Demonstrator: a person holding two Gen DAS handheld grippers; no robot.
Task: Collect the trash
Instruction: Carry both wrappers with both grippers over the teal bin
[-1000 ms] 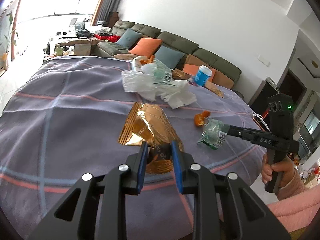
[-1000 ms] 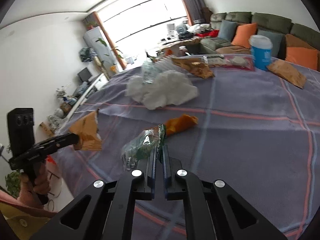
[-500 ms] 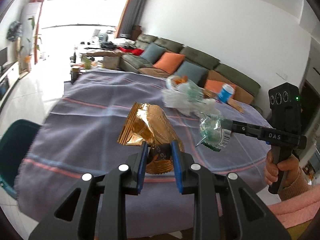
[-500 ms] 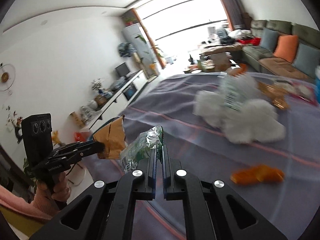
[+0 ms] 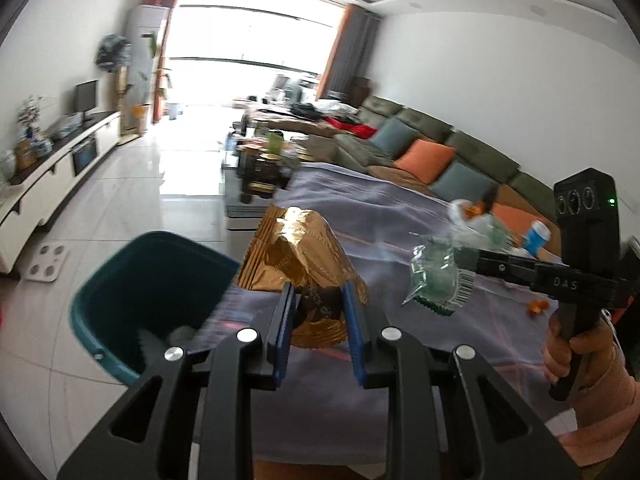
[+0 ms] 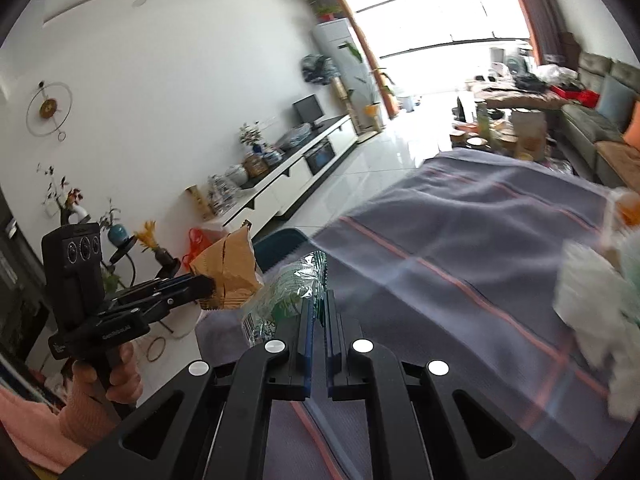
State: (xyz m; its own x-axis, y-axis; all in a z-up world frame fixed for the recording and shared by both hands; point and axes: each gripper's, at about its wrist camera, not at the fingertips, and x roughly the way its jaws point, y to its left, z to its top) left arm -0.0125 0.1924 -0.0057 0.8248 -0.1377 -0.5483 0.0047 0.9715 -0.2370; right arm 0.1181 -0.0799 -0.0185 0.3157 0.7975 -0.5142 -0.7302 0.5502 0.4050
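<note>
Plainly light and crinkly, the gold foil wrapper [image 5: 298,252] is pinched at its lower edge by the left gripper [image 5: 318,320], held above the table's near-left corner beside the teal bin [image 5: 120,320]. Likewise, the right gripper [image 6: 317,320] clamps a thin, slippery clear plastic wrapper [image 6: 288,300], its jaws nearly together.

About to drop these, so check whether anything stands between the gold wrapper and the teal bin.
Nothing visible does. The left gripper holds the gold wrapper over the table edge, and the teal bin sits open on the floor just beyond, to its left.
</note>
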